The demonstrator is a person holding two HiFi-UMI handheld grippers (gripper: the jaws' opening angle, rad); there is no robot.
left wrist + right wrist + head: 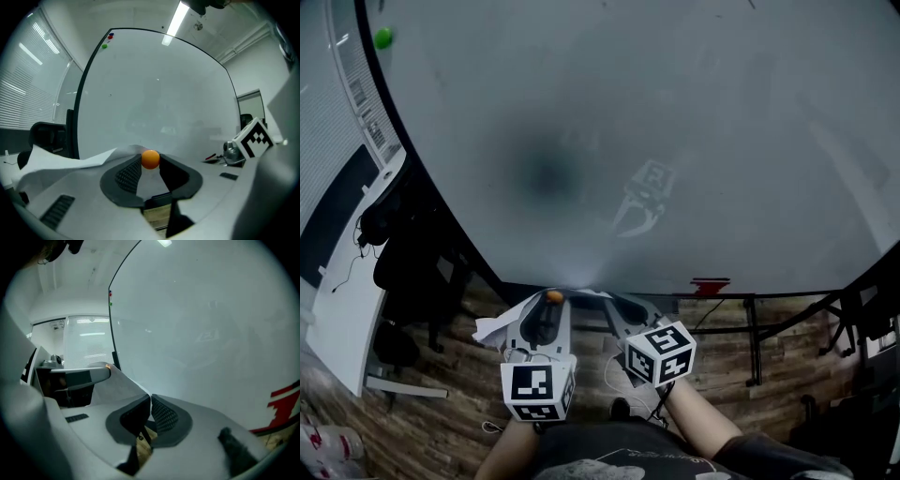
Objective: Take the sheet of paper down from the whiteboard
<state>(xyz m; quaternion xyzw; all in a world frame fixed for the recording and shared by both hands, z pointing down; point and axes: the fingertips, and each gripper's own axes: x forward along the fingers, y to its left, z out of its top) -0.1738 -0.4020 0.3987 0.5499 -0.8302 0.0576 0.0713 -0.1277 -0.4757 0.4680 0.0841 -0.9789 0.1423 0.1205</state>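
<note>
Wood-plank floor under you, dark chair and white desk off to your left.

Nearest: your two grippers, side by side, low in the head view, both pointing at the board.

Left gripper: finger tips clamped on a small orange ball. The sheet of paper lies across this gripper's top and runs in beneath the ball; cannot tell whether the pads pinch the paper too.

Right gripper: fingers nearly together, closed on the sheet's edge. From there the paper rises and bends toward your left gripper.

Sheet position: slung between your two grippers, crumpled, one loose corner sticking out past the left gripper toward the chair. It sits in front of the board's bottom edge. Cannot tell whether any part touches the board.

Just beyond: a red object at the bottom rim, to the right of your grippers.

Farthest: whiteboard, large, dark-framed, its face bare and glossy with a faint reflection of a gripper in it. Green magnet at its upper left corner, well apart from the sheet.
</note>
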